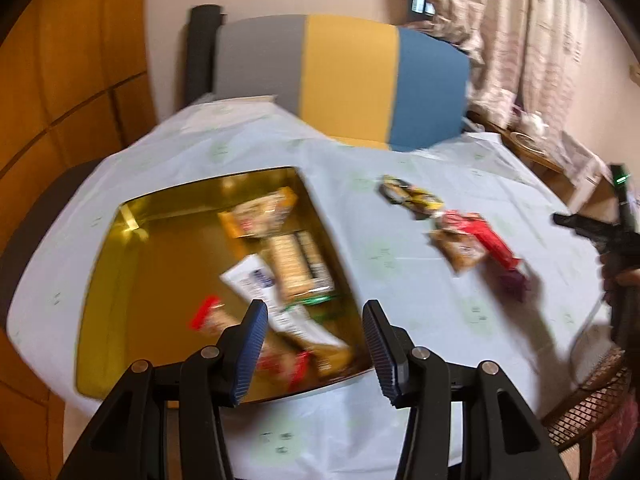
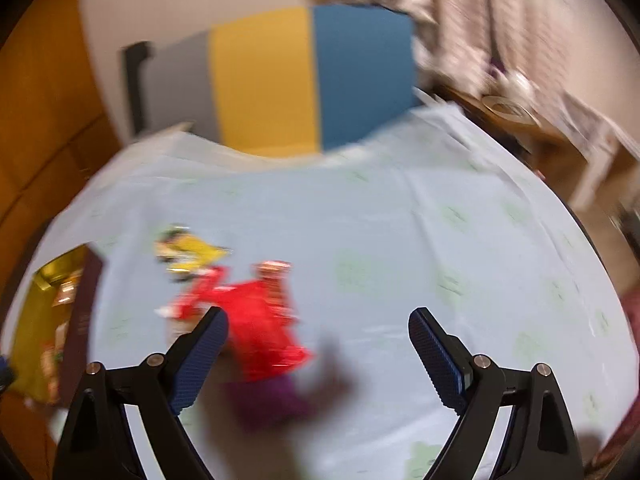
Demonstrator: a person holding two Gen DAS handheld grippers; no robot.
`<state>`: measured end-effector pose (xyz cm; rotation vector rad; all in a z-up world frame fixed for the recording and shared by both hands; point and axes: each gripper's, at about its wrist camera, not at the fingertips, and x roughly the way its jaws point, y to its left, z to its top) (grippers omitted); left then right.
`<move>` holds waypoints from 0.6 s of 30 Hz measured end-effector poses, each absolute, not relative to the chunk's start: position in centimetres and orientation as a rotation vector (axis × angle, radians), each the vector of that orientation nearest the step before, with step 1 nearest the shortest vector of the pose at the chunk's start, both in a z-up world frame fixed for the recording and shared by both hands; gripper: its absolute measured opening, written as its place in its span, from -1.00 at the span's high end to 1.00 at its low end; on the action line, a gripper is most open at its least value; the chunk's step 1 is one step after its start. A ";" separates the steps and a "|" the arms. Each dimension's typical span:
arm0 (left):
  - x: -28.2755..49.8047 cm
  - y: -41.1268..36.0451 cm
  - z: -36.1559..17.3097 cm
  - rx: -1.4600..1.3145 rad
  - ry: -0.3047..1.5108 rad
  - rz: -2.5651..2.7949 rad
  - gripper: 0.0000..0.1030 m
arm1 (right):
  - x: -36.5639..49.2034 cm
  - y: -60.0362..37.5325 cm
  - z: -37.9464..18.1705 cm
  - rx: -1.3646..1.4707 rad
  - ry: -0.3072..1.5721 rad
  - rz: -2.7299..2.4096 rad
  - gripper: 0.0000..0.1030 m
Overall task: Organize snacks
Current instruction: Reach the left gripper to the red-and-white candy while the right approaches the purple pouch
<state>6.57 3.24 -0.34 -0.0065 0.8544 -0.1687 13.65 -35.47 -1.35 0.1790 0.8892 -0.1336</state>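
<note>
An open gold tin (image 1: 116, 280) sits on the pale blue tablecloth (image 1: 240, 144) and holds several snack packets, among them a white one (image 1: 256, 280) and an orange one (image 1: 264, 212). My left gripper (image 1: 314, 312) hovers over the tin's near right corner, open, with nothing between its fingers. To the tin's right lie loose snacks: a yellow-black packet (image 1: 412, 194), a red packet (image 1: 492, 240), a brown one (image 1: 460, 252) and a purple one (image 1: 512, 284). My right gripper (image 2: 318, 316) stands wide open above the cloth. The red packet (image 2: 264, 320) and purple packet (image 2: 268, 400) lie by its left finger.
A chair with a grey, yellow and blue back (image 1: 344, 80) stands behind the table. A curtain (image 1: 520, 40) and a low side table with dishes (image 1: 528, 140) are at the right. A wicker seat (image 1: 592, 400) is by the table's near right edge. Both views are blurred.
</note>
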 end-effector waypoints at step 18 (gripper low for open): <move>19.2 -11.9 -3.4 -0.004 1.100 -0.465 0.03 | 13.6 -37.4 -2.4 0.283 0.922 -0.163 -0.59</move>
